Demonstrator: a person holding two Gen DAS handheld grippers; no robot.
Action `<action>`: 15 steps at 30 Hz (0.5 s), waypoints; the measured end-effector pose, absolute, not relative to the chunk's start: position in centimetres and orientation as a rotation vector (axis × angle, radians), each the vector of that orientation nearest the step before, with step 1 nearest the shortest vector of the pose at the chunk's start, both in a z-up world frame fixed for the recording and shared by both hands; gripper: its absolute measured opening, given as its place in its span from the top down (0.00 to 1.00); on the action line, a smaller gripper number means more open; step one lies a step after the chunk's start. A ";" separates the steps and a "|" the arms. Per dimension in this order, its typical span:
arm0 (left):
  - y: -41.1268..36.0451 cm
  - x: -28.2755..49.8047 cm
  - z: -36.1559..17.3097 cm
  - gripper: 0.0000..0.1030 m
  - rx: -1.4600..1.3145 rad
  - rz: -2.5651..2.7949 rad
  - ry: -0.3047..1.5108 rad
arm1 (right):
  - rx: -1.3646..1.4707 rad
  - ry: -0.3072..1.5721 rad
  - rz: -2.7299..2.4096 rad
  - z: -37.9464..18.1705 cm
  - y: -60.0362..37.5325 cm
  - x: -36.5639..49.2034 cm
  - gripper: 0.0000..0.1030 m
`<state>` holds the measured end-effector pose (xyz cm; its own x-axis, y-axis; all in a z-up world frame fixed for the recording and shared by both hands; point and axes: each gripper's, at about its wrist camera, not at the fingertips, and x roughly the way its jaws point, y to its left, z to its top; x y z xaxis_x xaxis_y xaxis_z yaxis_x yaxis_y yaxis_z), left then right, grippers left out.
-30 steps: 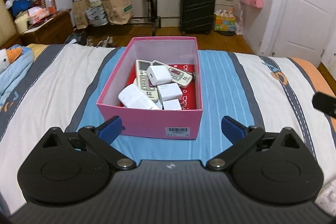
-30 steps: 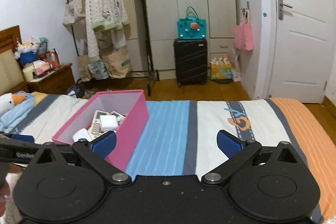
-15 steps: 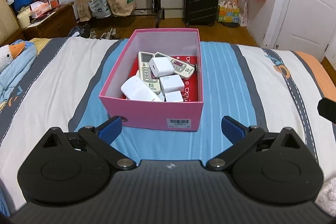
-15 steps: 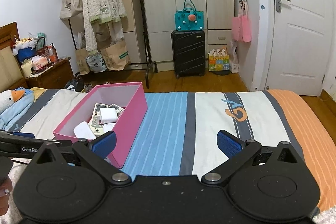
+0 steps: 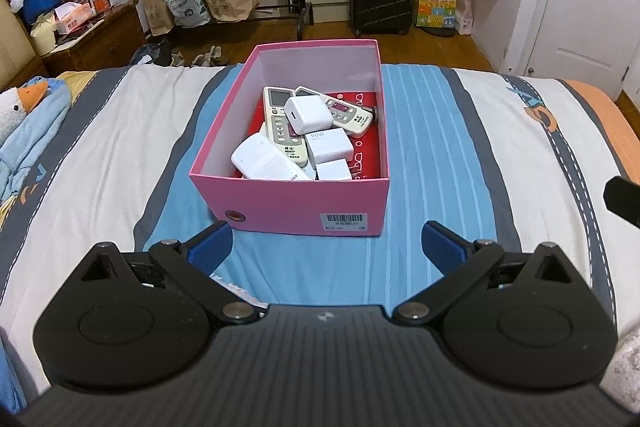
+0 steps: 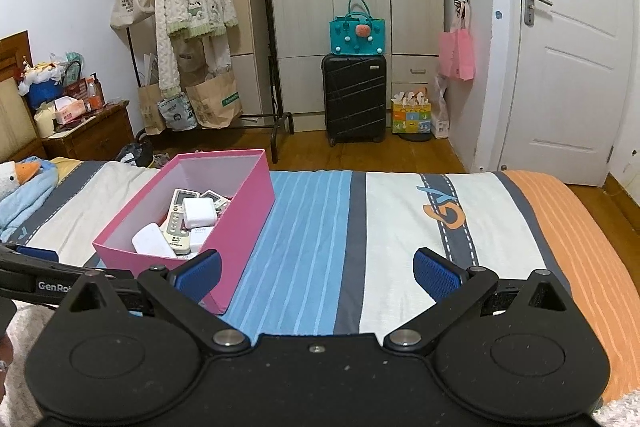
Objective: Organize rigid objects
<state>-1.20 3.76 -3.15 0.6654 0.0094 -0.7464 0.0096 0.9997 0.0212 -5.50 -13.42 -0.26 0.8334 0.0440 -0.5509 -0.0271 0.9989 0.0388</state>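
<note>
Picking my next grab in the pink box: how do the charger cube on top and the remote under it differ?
The charger cube is a plain, blocky white cube with one small port, and it sits tilted on top of the pile. The remote is long and flat, with a screen and rows of buttons, and lies partly covered beneath the cube. Both are pale rigid plastic, inside the pink box.
</note>
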 end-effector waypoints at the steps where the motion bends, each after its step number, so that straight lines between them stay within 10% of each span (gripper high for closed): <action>1: 3.7 -1.2 -3.2 0.01 0.026 0.001 0.845 | 0.025 0.583 0.032 -0.2 -13.3 -5.5 0.00; 15: 3.3 -1.0 -3.8 0.01 0.047 0.006 0.888 | 0.010 0.635 -0.032 -1.0 -13.1 -5.0 0.00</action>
<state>-0.96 3.28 -3.79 0.6311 0.0250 -0.7753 0.0143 0.9989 0.0439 -4.96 -13.13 -0.98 0.8048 -0.0264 -0.5929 0.0328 0.9995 0.0001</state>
